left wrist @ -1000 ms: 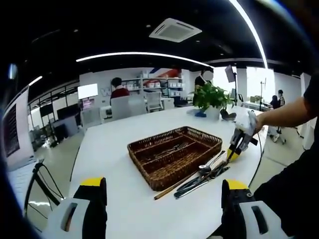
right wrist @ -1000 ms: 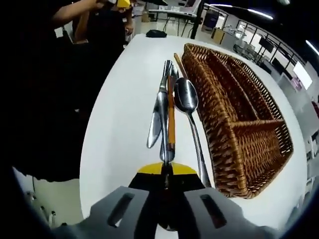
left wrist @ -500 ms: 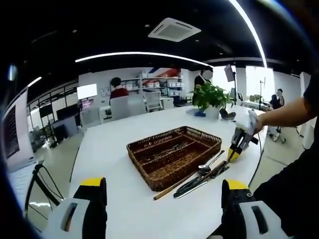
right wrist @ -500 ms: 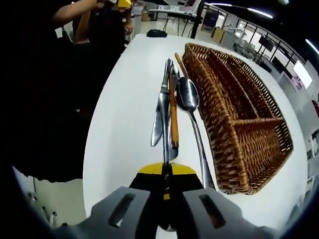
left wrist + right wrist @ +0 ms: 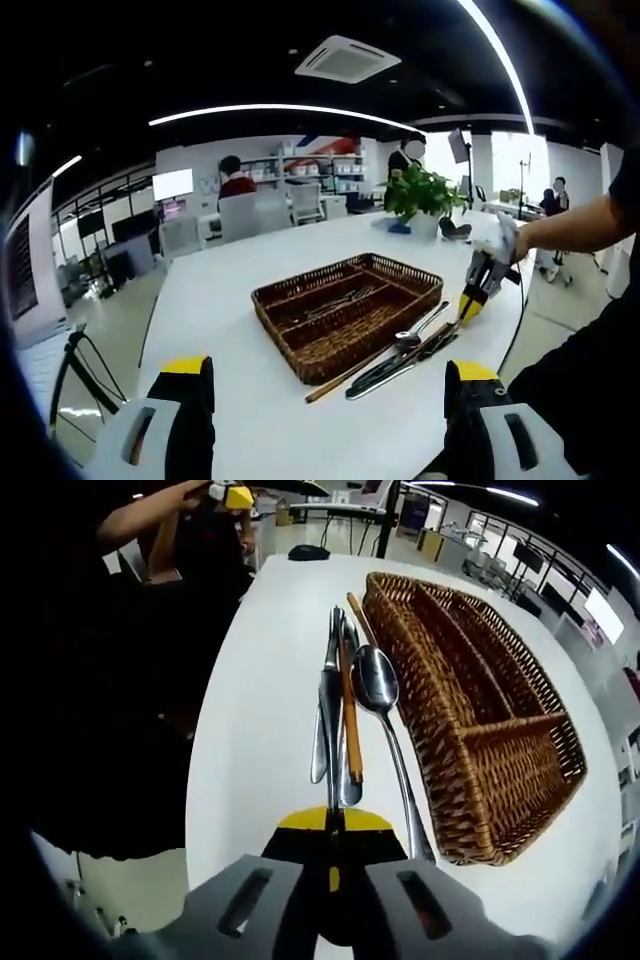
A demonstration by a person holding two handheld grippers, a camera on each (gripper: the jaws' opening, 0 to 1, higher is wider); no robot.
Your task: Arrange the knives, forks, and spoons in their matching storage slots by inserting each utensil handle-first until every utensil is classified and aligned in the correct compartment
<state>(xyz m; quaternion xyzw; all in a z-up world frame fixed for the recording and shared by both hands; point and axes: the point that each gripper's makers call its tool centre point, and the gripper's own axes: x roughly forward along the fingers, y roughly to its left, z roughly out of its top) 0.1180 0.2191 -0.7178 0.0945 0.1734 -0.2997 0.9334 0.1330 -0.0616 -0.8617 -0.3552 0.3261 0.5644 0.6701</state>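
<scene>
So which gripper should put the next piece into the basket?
Probably the right gripper: its jaws are shut on a knife in the pile beside the basket. The left gripper hangs open, farther back.

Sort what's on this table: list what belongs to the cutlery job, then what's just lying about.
Job:
wicker tray, some cutlery already inside
loose cutlery pile beside it, including a spoon
right gripper, shut on a utensil from the pile
left gripper, open

Lying about:
potted plant
dark object at the table's end
</scene>
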